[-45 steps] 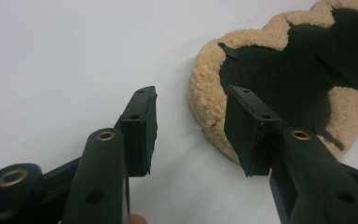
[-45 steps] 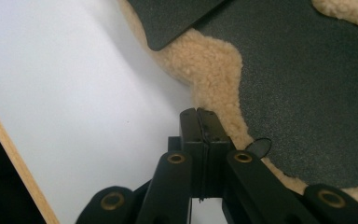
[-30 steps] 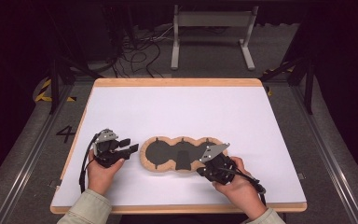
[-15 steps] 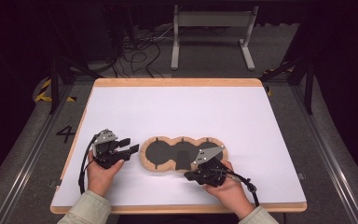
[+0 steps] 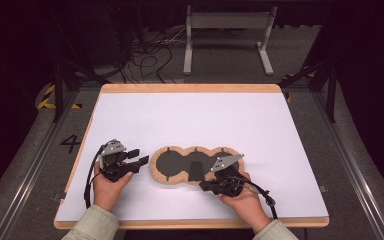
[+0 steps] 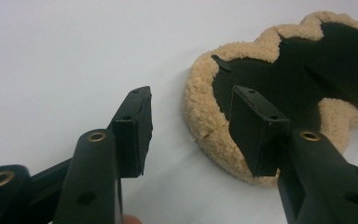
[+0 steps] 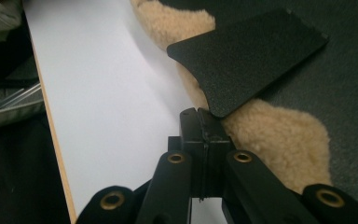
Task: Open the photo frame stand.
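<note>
A three-lobed pad (image 5: 172,166) with a black face and tan fleece rim lies on the white table (image 5: 190,115). My right gripper (image 5: 206,186) is at the pad's near edge, shut on the corner of a stiff black flap (image 7: 251,56) that lifts off the pad over the fleece rim (image 7: 279,135). In the right gripper view its jaws (image 7: 200,122) are pressed together. My left gripper (image 5: 139,161) stands open just left of the pad's left lobe. In its own view the left gripper (image 6: 191,105) has nothing between its fingers, and the pad (image 6: 270,84) lies just beyond them.
The table's wooden near edge (image 7: 51,140) runs close to my right hand. The white surface stretches bare behind and to the right of the pad. A metal stand (image 5: 227,35) and cables (image 5: 150,55) sit on the floor beyond the table.
My right gripper has shifted a little left and toward the near edge, with the black flap pulled out from the pad. The left gripper has stayed put.
</note>
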The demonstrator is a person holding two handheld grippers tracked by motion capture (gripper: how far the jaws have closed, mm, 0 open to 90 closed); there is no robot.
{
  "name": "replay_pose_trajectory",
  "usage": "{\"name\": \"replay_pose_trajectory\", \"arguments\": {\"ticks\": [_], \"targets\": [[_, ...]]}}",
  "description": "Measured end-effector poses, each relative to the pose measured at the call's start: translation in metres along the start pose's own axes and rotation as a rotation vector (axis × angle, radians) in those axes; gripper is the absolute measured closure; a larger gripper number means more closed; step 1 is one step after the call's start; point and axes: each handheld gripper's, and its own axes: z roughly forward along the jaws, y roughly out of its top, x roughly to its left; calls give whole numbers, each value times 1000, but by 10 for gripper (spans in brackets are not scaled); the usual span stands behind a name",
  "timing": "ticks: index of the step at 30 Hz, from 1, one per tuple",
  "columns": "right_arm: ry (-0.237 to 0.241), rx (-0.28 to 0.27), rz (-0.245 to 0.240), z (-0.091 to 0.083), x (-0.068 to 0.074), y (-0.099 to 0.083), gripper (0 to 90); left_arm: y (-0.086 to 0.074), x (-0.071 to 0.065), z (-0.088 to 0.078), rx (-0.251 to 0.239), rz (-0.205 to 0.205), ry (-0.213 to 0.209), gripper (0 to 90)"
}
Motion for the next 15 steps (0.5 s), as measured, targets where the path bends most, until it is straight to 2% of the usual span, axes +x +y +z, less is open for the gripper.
{"name": "replay_pose_trajectory", "arguments": {"ticks": [2, 6, 7, 9, 12, 15], "targets": [[-1, -21, -5, -2, 1, 1, 900, 0, 0, 0, -1, 9, 0, 498], [-23, -79, -18, -7, 1, 4, 900, -1, 1, 0, -3, -1, -10, 503], [-23, -79, -18, -7, 1, 4, 900, -1, 1, 0, 2, -4, -13, 503], [-45, -118, -16, -13, 0, 7, 900, -1, 1, 1, 4, 10, -11, 504], [-32, -169, 28, -18, -4, 8, 900, -1, 0, 2, 10, 10, -12, 501], [-37, -184, 43, -19, -5, 8, 900, -1, -1, 2, 11, 12, -13, 499]]}}
